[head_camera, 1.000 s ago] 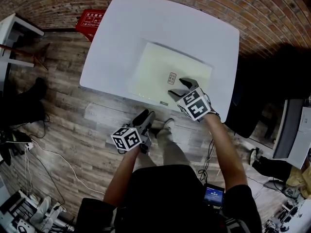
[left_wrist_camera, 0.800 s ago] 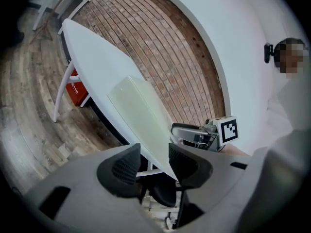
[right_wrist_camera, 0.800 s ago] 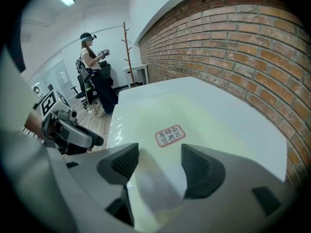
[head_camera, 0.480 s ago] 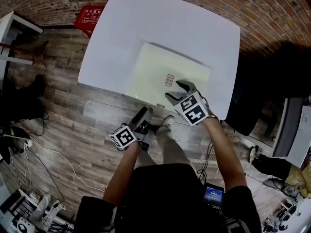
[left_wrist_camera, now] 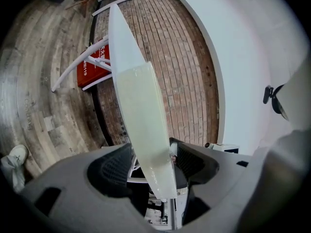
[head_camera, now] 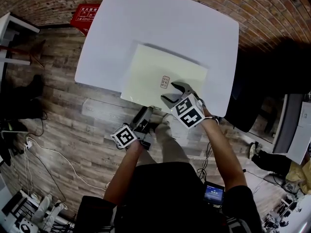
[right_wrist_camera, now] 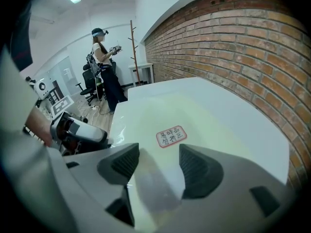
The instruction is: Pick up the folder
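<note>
While left gripper (left_wrist_camera: 151,163) jaws just opened | folder (left_wrist_camera: 138,106) edge between them

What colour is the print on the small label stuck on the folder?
Red, with a red outline; the label shows best in the right gripper view.

Office; brick wall (head_camera: 272,13), swivel chair (right_wrist_camera: 89,87)

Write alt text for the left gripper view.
The pale folder, seen edge-on, passes between the left gripper's open fingers, which have just been opening and do not clamp it. Behind it stand the white table's edge, a brick wall and a wooden floor.
</note>
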`<action>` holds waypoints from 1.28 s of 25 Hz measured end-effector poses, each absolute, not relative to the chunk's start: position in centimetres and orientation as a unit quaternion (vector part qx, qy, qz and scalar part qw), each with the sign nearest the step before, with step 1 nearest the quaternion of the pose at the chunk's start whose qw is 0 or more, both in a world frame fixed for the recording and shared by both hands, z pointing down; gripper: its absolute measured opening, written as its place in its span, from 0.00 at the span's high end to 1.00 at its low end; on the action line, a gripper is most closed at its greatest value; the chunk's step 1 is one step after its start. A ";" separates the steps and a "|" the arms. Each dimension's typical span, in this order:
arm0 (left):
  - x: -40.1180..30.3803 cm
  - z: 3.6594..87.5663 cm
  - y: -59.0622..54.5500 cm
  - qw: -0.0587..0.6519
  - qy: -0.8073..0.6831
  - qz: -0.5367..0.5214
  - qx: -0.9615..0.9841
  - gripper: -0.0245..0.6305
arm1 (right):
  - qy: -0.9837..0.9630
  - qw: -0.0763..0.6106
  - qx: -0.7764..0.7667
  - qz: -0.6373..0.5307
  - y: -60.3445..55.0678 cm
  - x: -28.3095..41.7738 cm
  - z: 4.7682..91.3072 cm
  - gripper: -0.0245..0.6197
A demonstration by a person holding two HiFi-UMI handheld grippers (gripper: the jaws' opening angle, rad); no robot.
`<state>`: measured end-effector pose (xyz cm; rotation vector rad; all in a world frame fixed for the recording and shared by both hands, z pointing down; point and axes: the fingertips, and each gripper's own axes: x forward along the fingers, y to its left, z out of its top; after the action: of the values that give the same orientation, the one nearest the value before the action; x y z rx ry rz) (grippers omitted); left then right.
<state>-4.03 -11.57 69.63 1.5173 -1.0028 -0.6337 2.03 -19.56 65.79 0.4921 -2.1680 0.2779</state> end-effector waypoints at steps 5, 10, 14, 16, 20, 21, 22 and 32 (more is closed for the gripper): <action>-3.7 69.6 -11.8 0.584 -0.423 -0.276 0.635 0.53 | -0.875 0.430 0.194 0.104 -19.2 1.8 65.6 0.56; -4.0 69.6 -11.9 0.584 -0.424 -0.277 0.634 0.53 | -0.877 0.430 0.190 0.105 -18.6 1.3 65.7 0.56; -4.6 71.1 -11.5 0.583 -0.430 -0.268 0.635 0.51 | -0.878 0.427 0.190 0.101 -17.8 1.1 65.6 0.56; -4.4 70.9 -11.6 0.589 -0.428 -0.274 0.628 0.51 | -0.879 0.426 0.191 0.100 -17.7 1.0 65.6 0.56; -4.3 70.4 -12.0 0.591 -0.416 -0.299 0.623 0.51 | -0.880 0.425 0.188 0.098 -17.2 0.8 65.7 0.56; -4.3 70.3 -12.0 0.592 -0.414 -0.304 0.621 0.51 | -0.880 0.425 0.187 0.098 -17.1 0.7 65.7 0.56; -4.2 70.1 -12.2 0.591 -0.410 -0.312 0.621 0.51 | -0.881 0.425 0.186 0.098 -17.0 0.7 65.7 0.56; -4.1 69.8 -12.6 0.588 -0.398 -0.325 0.625 0.50 | -0.883 0.431 0.163 0.093 -15.1 -0.1 65.5 0.57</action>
<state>-4.05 -12.65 69.77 1.4564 -0.9270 -0.7568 -0.08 -15.06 65.52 0.4074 -2.2016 0.2315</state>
